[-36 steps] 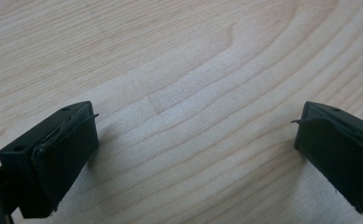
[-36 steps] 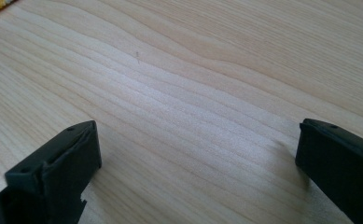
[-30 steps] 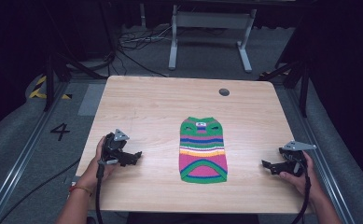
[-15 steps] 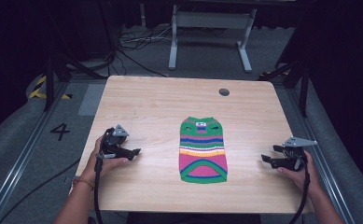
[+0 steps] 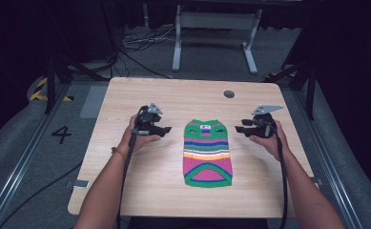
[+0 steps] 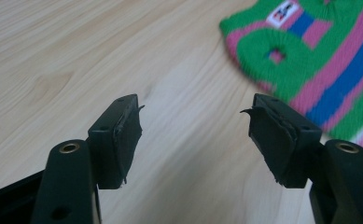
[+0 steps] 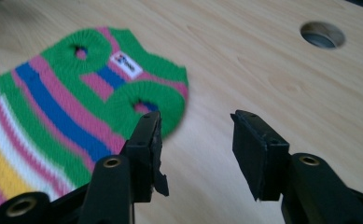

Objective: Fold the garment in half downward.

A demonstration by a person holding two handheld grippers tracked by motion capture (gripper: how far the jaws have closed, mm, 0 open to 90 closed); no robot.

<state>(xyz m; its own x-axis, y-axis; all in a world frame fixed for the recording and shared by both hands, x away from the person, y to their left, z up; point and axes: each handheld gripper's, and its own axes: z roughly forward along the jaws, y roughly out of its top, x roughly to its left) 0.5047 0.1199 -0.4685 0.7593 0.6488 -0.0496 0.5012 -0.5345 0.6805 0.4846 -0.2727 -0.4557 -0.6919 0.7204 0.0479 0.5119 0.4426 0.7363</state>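
A small striped knitted sweater (image 5: 207, 153) lies flat on the wooden table (image 5: 140, 186), its bands running green, pink, blue, white and yellow, with a small white label at the neck end, which points away from the person. It sits between the two hand-held grippers, touching neither. The left gripper (image 5: 165, 129) hovers just beside the sweater's neck end on its left, jaws pointing toward the cloth; the left hand (image 5: 140, 136) wraps its body from behind. Its jaws stand apart with only bare wood between them and have just been closing; in the left gripper view (image 6: 195, 135) the sweater's green collar and one round armhole lie ahead and to the right of the jaws. The right gripper (image 5: 241, 129) hovers just beside the neck end on the other side, pointing back toward the cloth, held by the right hand (image 5: 267, 138). Its jaws also stand apart with nothing in them and have just been closing; in the right gripper view (image 7: 195, 137) the sweater's collar edge lies just past the left jaw. Beyond that gripper, toward the table's far edge, is a round cable hole (image 5: 229, 94).
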